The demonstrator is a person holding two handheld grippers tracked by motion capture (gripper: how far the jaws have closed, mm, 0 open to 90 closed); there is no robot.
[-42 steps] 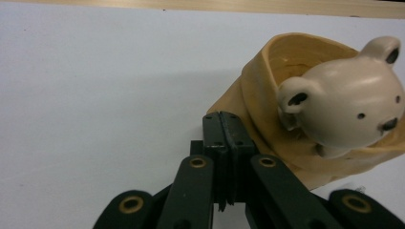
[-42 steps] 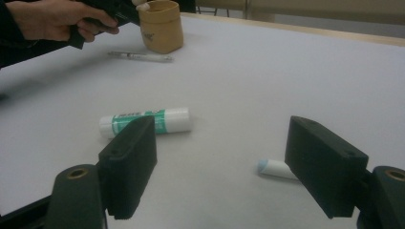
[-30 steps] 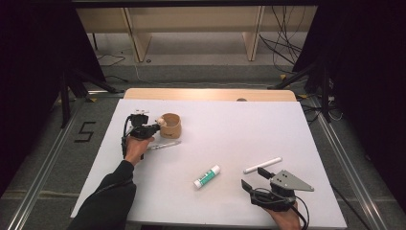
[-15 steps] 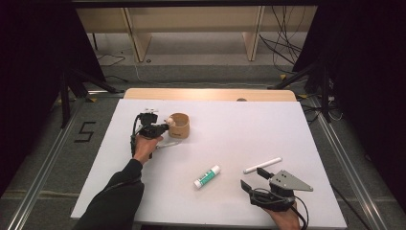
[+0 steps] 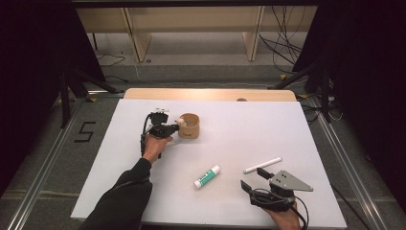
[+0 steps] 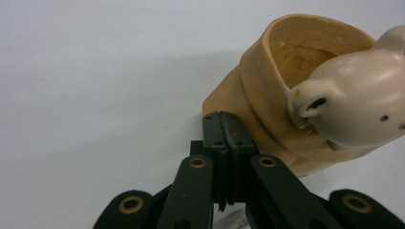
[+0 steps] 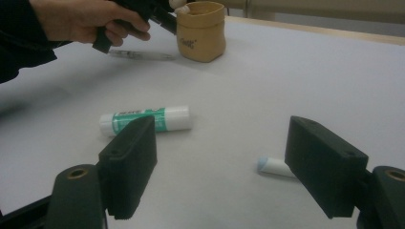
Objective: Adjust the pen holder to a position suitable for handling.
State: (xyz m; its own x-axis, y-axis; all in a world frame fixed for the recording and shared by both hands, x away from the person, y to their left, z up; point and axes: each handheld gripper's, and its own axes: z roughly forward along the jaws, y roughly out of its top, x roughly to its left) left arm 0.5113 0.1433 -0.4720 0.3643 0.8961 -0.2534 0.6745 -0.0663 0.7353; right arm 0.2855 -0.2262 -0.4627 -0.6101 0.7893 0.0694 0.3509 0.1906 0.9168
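High view places the left gripper, jaws fully shut on nothing, against the tan cup at far left, nudging it; next, continue pushing level, while the right gripper idles wide open.

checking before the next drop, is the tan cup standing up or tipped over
Upright. The tan cup stands on its base on the white table, its open mouth facing up, seen also in the right gripper view.
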